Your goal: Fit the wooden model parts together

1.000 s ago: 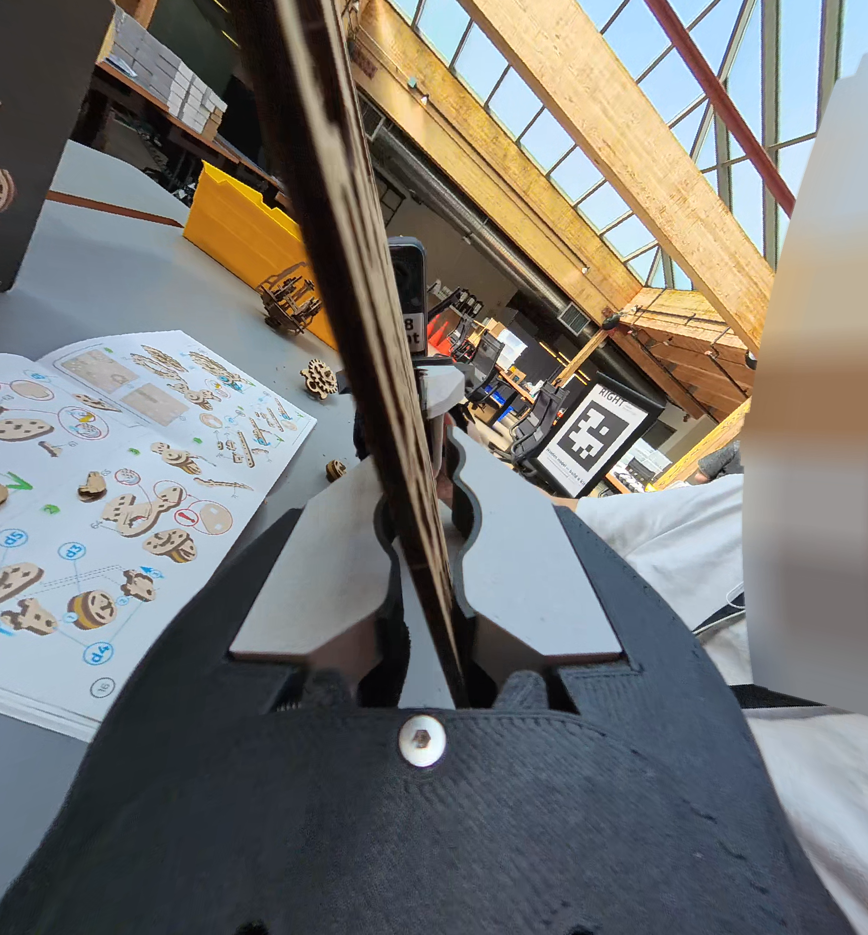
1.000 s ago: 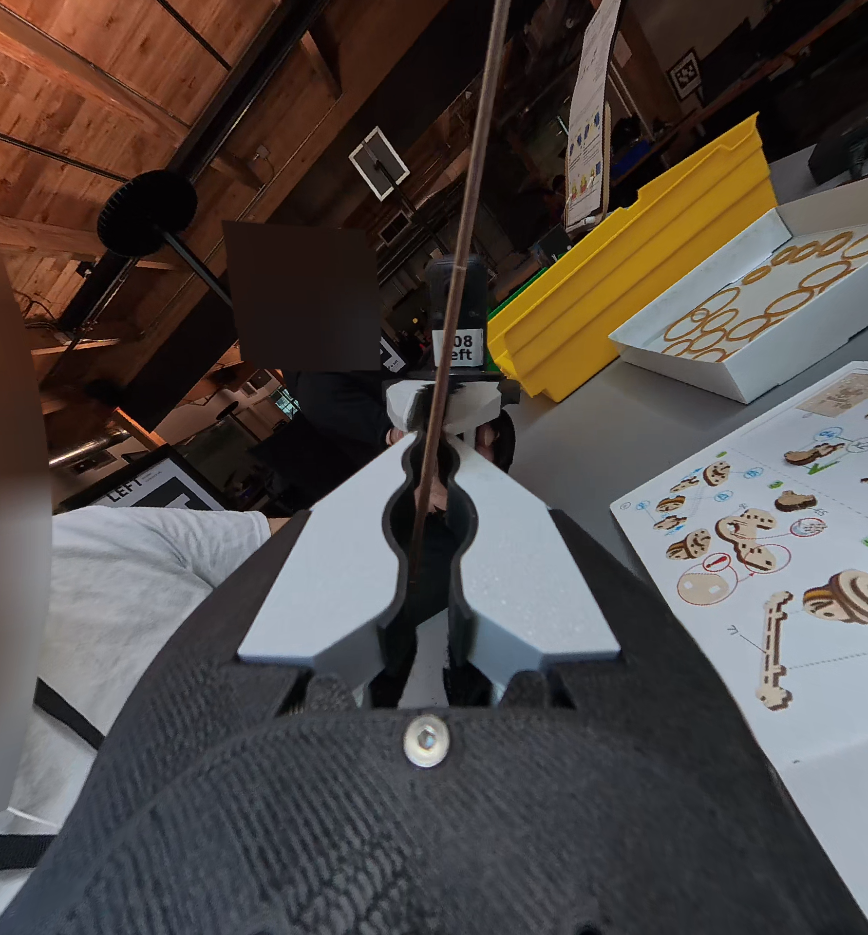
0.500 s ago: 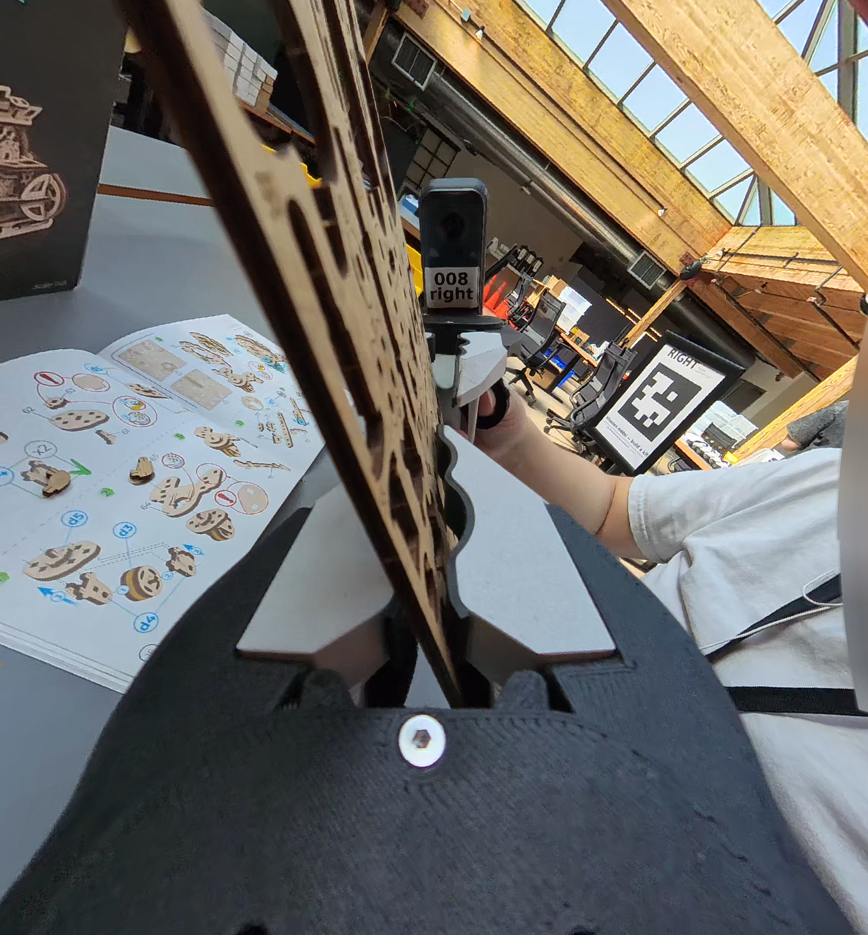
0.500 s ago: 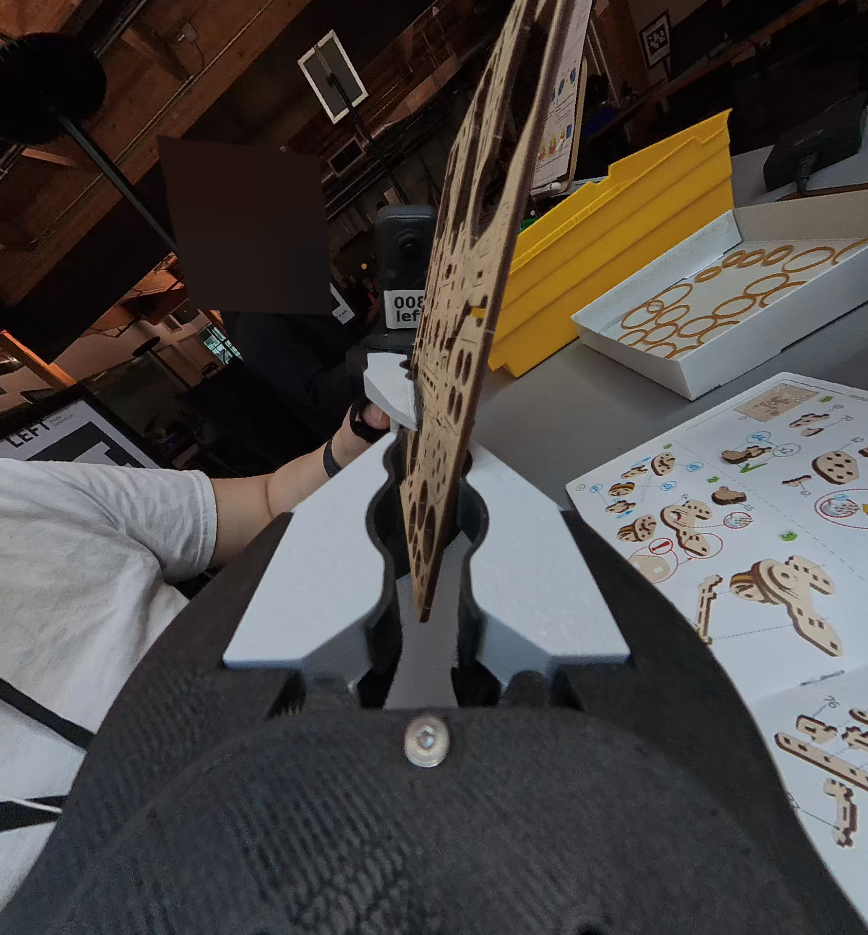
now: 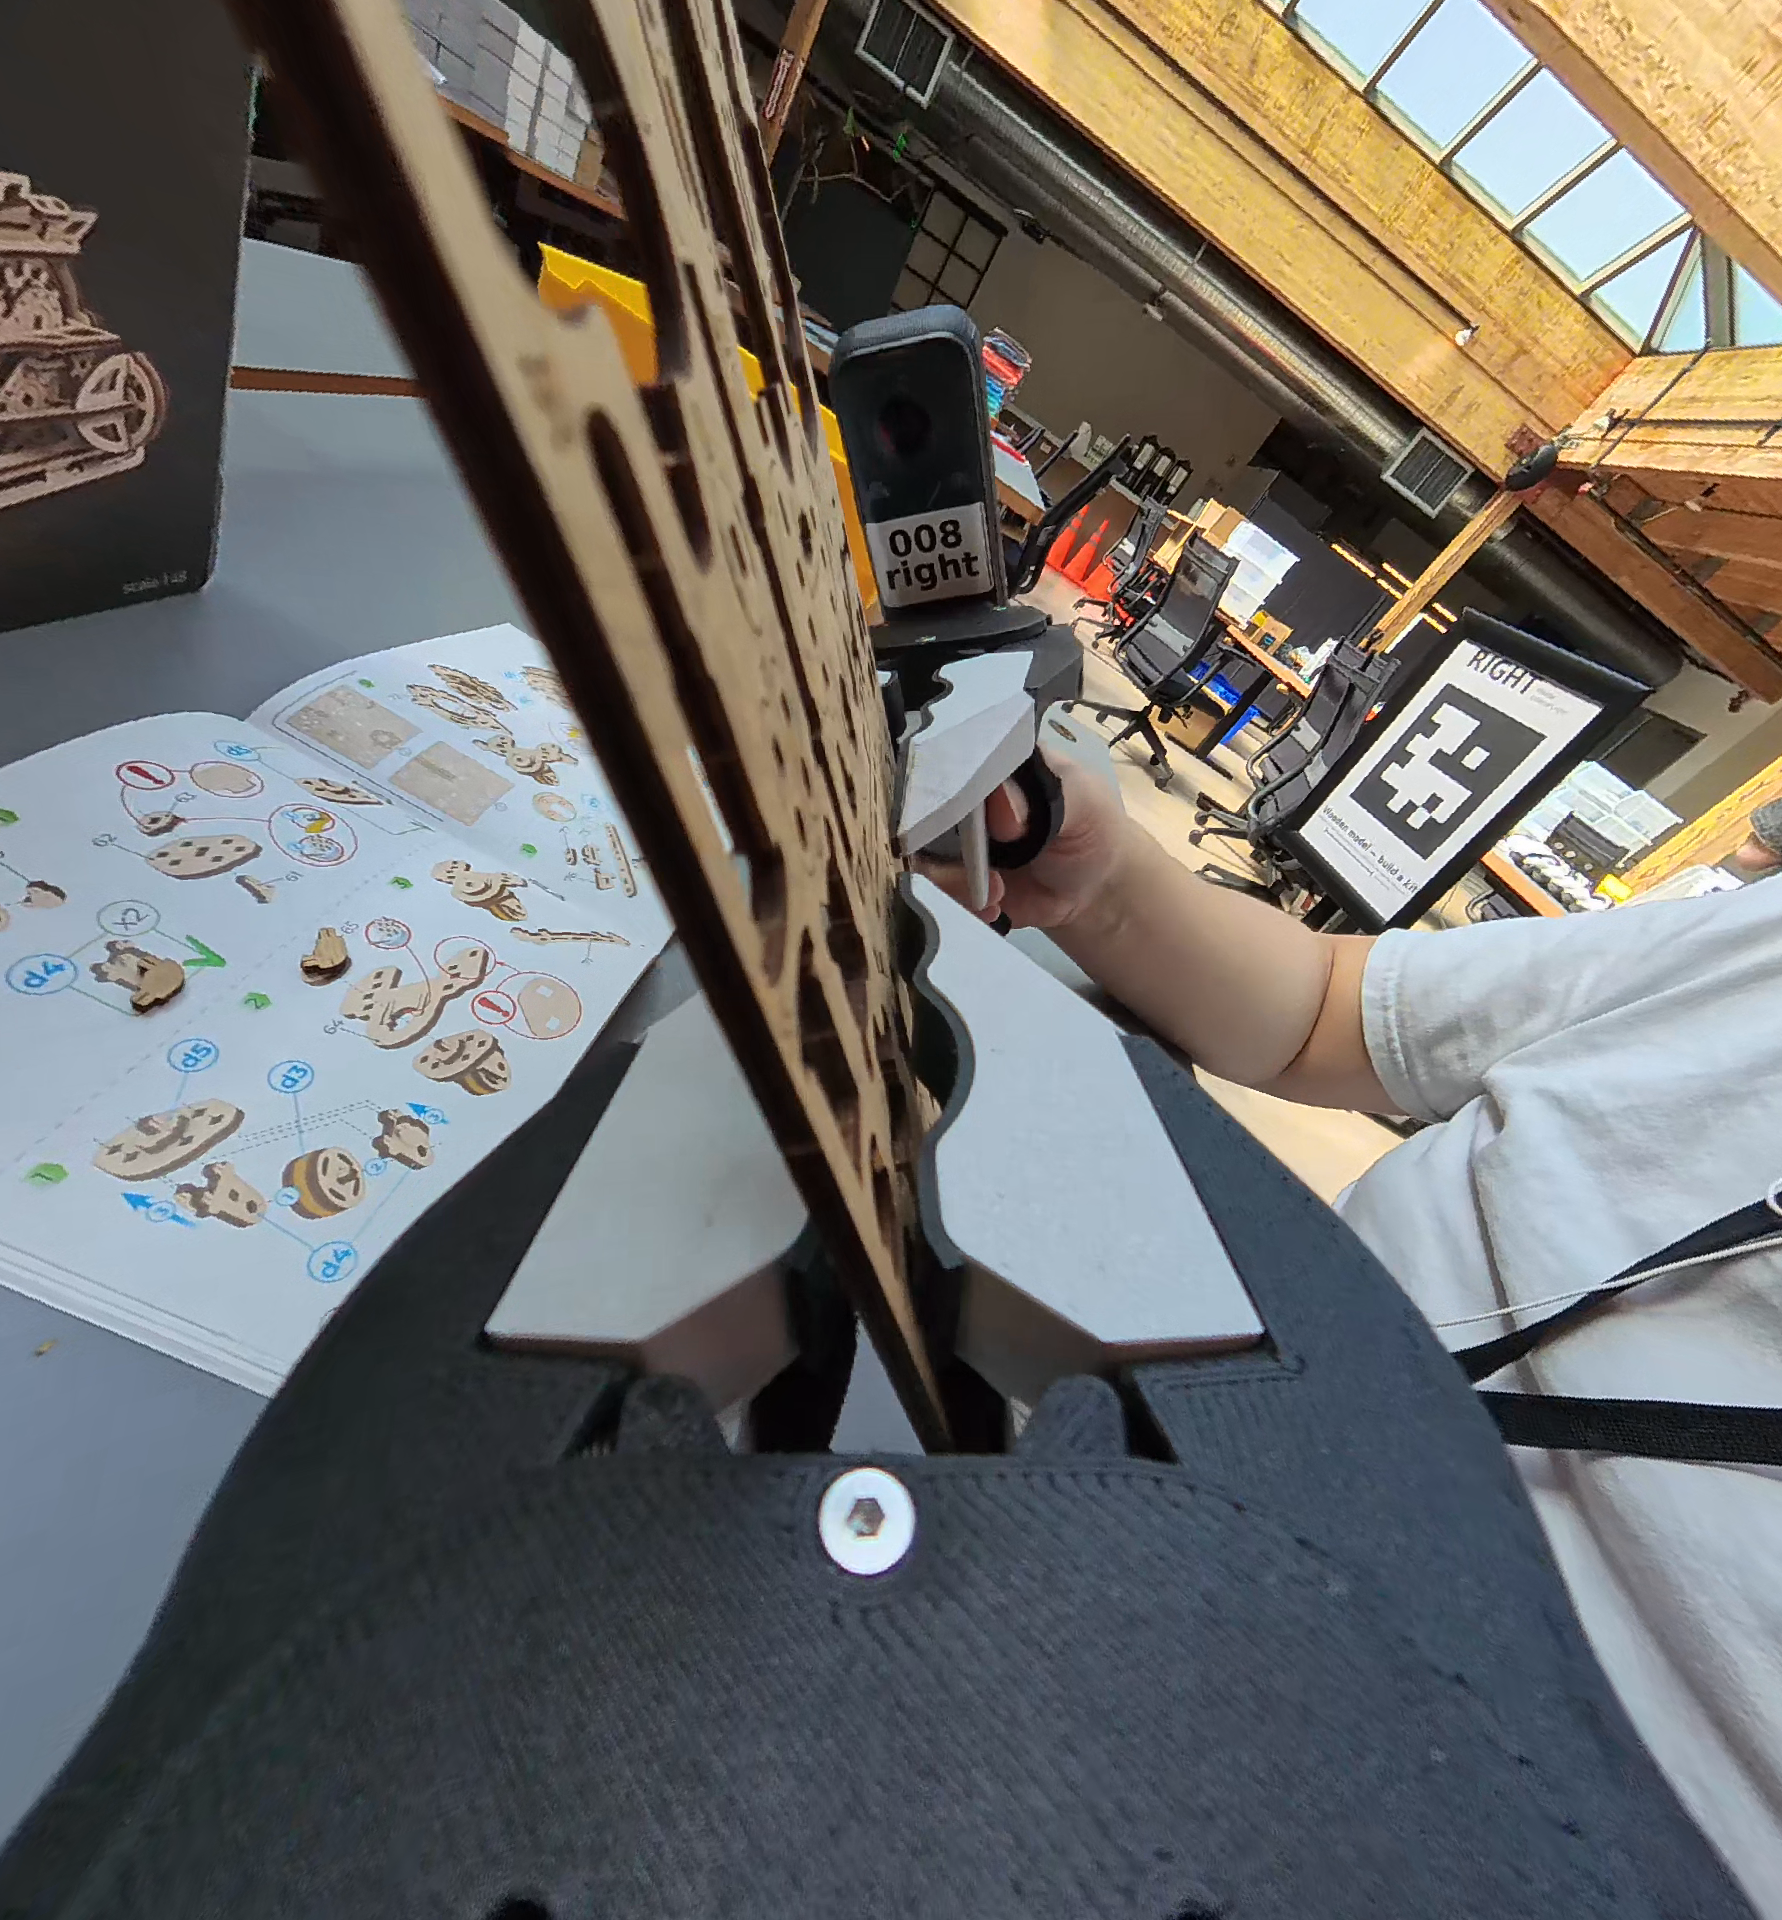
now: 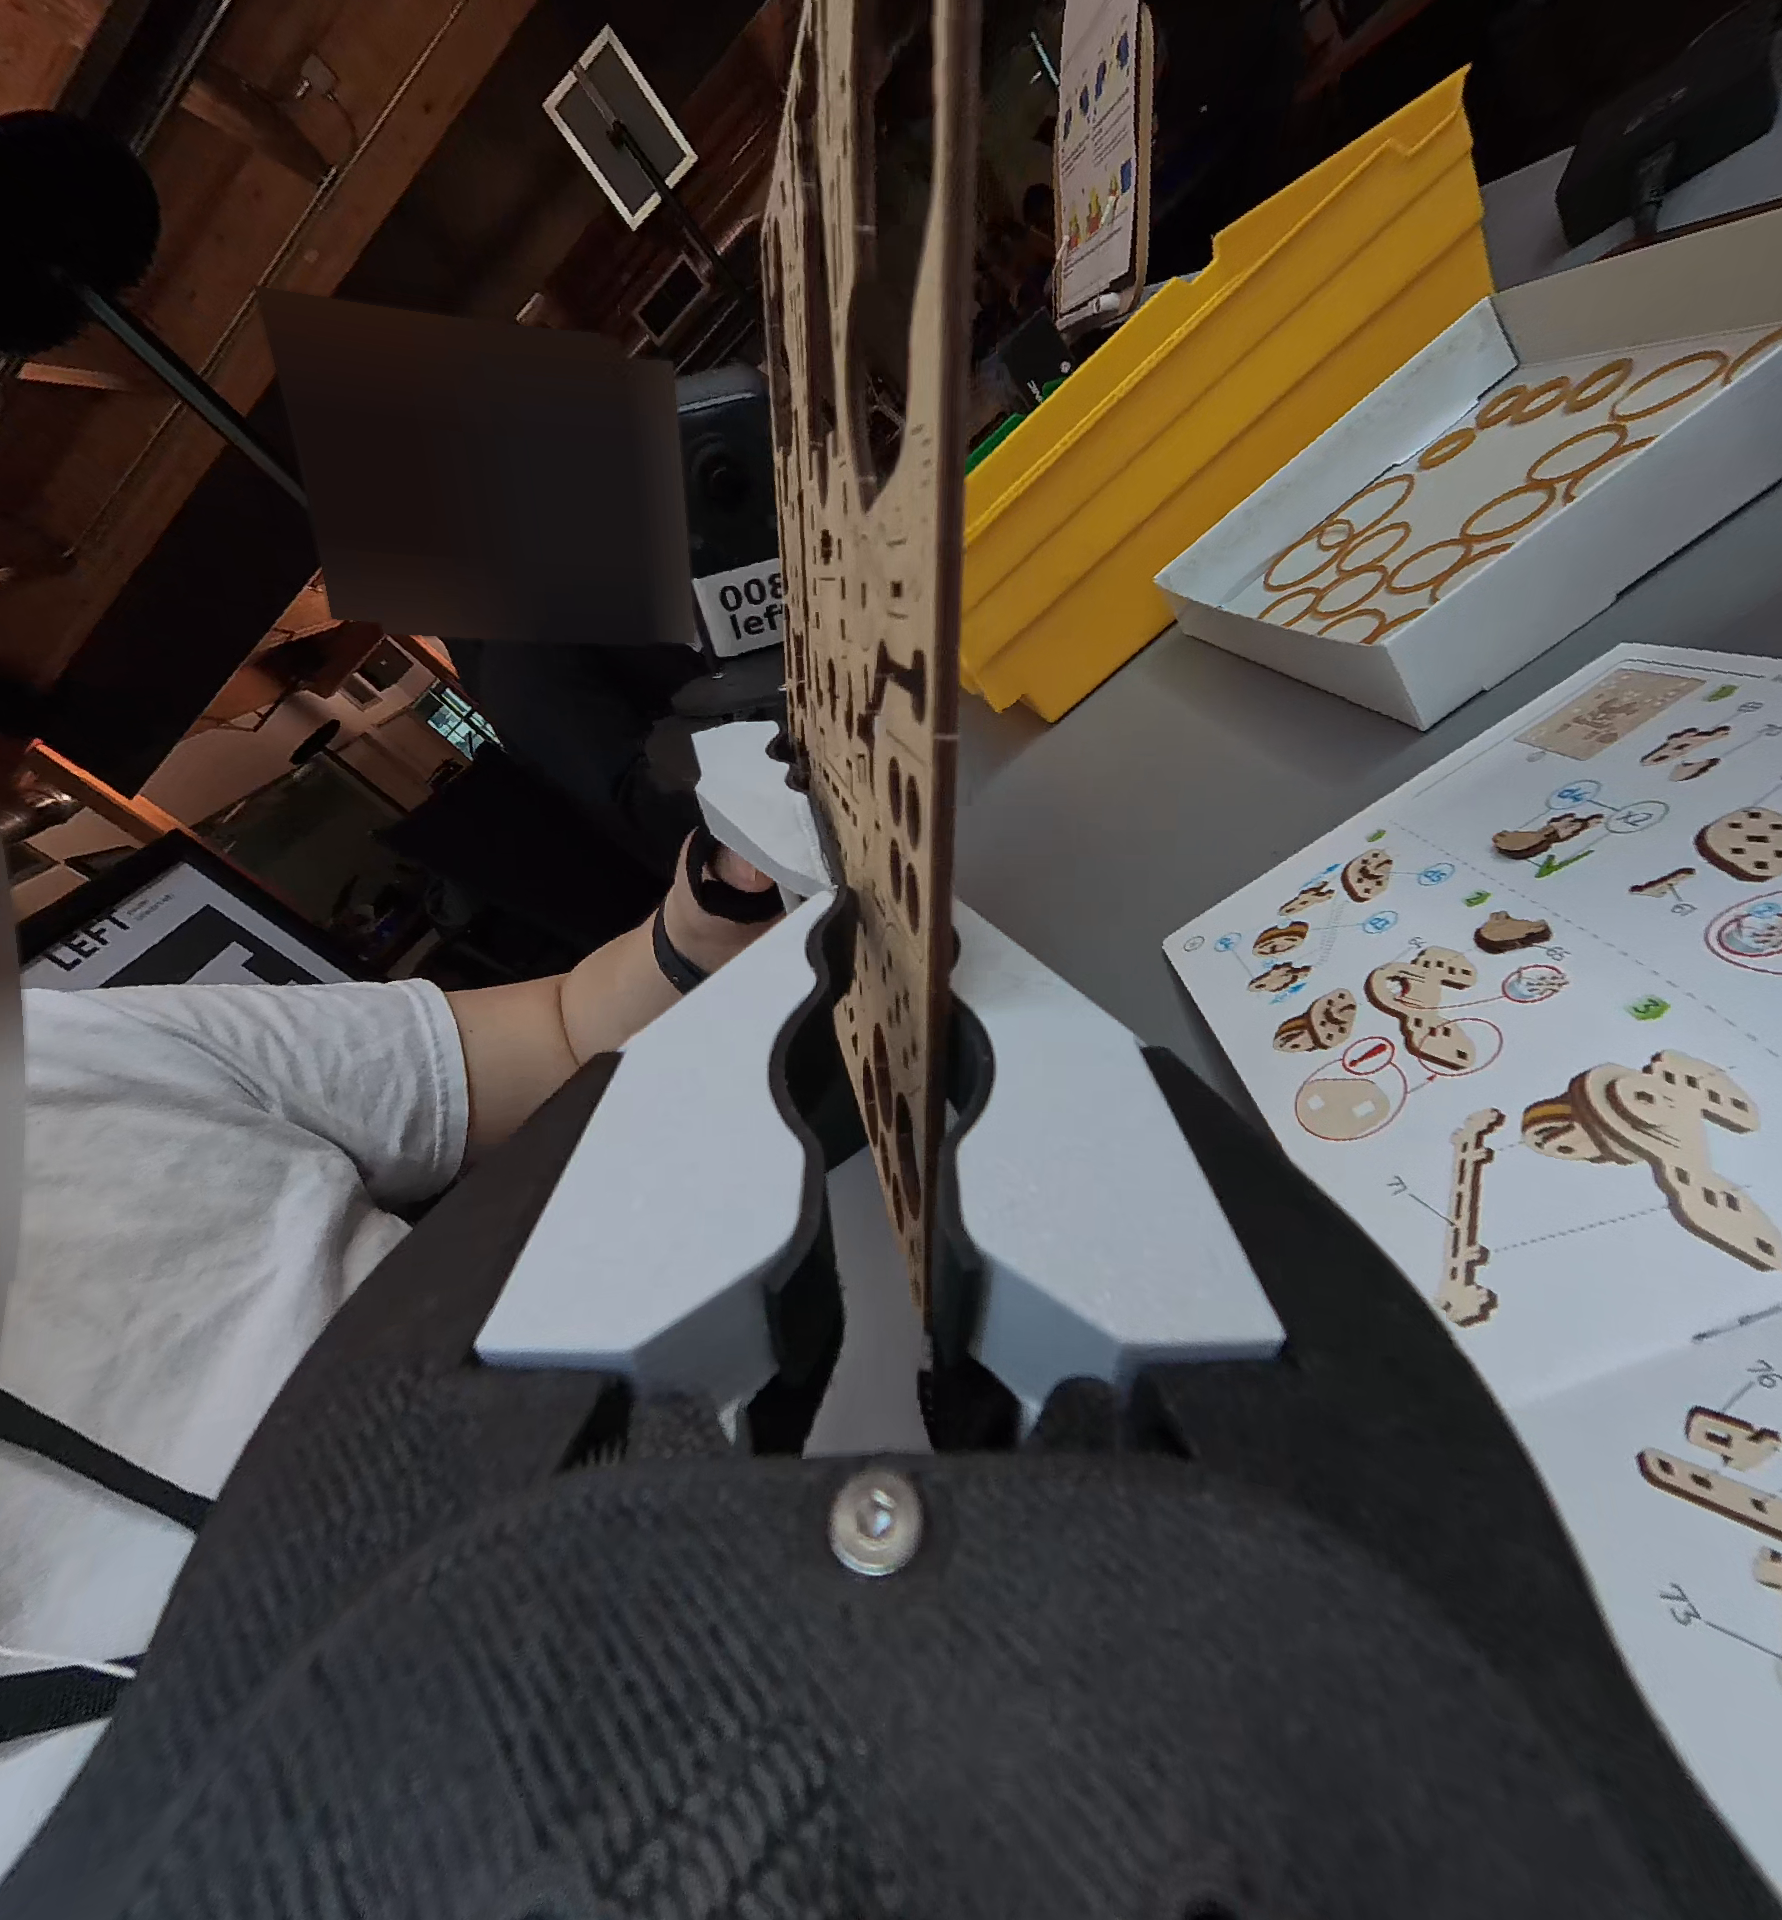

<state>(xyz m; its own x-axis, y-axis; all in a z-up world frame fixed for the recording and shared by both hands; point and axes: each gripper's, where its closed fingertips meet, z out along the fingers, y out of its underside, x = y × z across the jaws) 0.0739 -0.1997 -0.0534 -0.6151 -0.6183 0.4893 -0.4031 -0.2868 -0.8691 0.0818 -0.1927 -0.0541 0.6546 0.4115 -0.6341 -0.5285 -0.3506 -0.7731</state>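
Observation:
A thin laser-cut wooden parts sheet (image 5: 679, 582) with many cut shapes stands upright in the air above the table, held at both ends. My left gripper (image 5: 825, 997) is shut on one edge of it. My right gripper (image 6: 887, 935) is shut on the opposite edge of the sheet (image 6: 866, 499). The two grippers face each other: the right one also shows in the left wrist view (image 5: 960, 769), behind the sheet, and the left one shows in the right wrist view (image 6: 762, 810). The sheet hides part of each far gripper.
An open instruction booklet (image 5: 243, 935) lies on the grey table (image 5: 56, 1507). A black model box (image 5: 66, 312) stands at the far left. Stacked yellow bins (image 6: 1230, 416) and a white tray (image 6: 1438, 665) with a ring-cut wooden sheet sit behind the booklet (image 6: 1541, 1039). A person's arm and white shirt (image 5: 1593, 1091) are close by. Less than 4 cm separates the two grippers' tips.
The sheet has turned from edge-on to showing its cut face in both views. Both grippers have tilted with it and still grip it.

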